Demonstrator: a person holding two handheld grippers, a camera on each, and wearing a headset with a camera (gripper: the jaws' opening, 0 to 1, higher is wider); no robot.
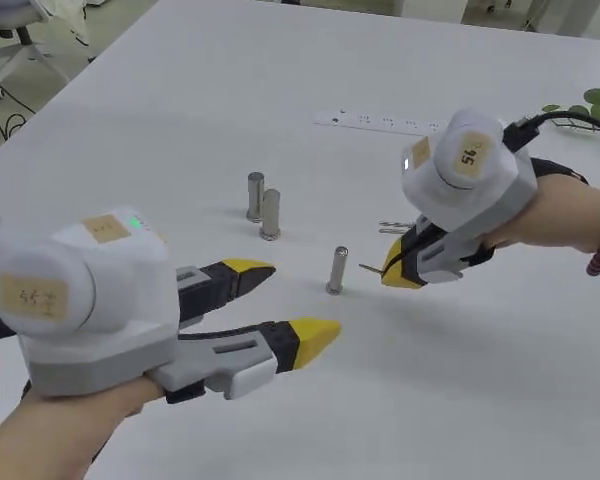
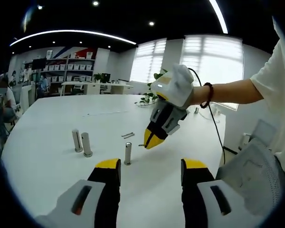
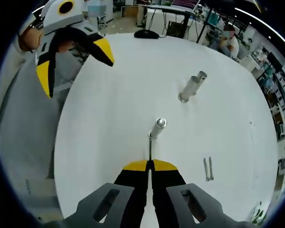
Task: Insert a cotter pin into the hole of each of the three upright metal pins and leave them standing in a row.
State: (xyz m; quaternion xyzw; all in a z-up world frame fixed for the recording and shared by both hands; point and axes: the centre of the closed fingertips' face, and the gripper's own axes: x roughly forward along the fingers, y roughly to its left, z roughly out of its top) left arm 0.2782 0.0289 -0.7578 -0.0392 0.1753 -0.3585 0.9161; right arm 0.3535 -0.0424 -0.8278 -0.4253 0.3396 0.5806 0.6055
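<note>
The right claw [image 1: 393,276] is clamped on a cotter pin [image 1: 371,268], whose tip sits just beside the lone metal pin [image 1: 337,270]. The left claw [image 1: 288,298] gapes wide and empty near that pin.

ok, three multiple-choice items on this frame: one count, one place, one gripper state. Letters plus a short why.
1. How many metal pins stand upright on the table?
A. two
B. three
C. four

2. Where do the spare cotter pins lie?
A. flat on the table beside the right hand-held gripper
B. pushed through the metal pins' holes
C. balanced on top of the metal pins

3. What state is the right hand-held gripper in?
A. open and empty
B. shut on a metal pin
C. shut on a cotter pin

Key:
1 B: two stand close together and a third stands apart, nearer the right hand-held gripper.
2 A: they lie loose on the table next to that gripper.
3 C: in the right gripper view the jaws meet, and a thin pin sticks out of them toward the lone metal pin.
</note>
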